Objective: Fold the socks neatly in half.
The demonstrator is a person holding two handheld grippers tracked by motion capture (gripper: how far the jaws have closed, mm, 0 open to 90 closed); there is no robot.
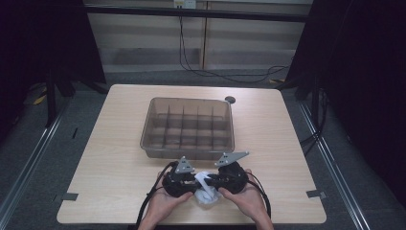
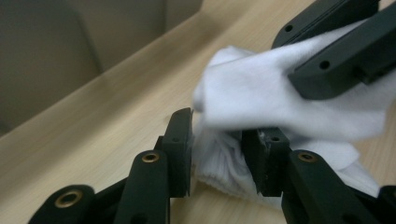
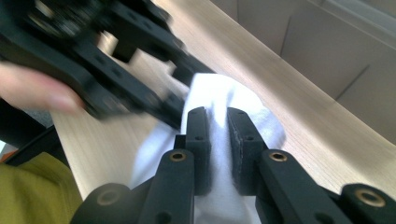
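A person sits at the near edge of a light wooden table [image 1: 119,143] and holds a black gripper in each hand. The two grippers meet over a small white cloth [image 1: 207,191], which looks like a sock. The cloth lies close to the near edge of the table, in front of a clear plastic box [image 1: 191,103]. The box is split into many little spaces and sits in the middle of the table, well apart from the cloth.

The left gripper [image 2: 217,156] has its jaws partly apart. The ribbed part of the white cloth [image 2: 261,98] sits between them. It touches the jaw on the right side of the left gripper view, but there is a small gap at the other jaw, so this gripper does not squeeze the cloth.

The right gripper [image 3: 218,133] has its jaws close together, and they pinch a flat fold of the white cloth [image 3: 212,91]. In the left gripper view, those same jaws come in from the top right and hold the upper part of the cloth, lifted a little off the table
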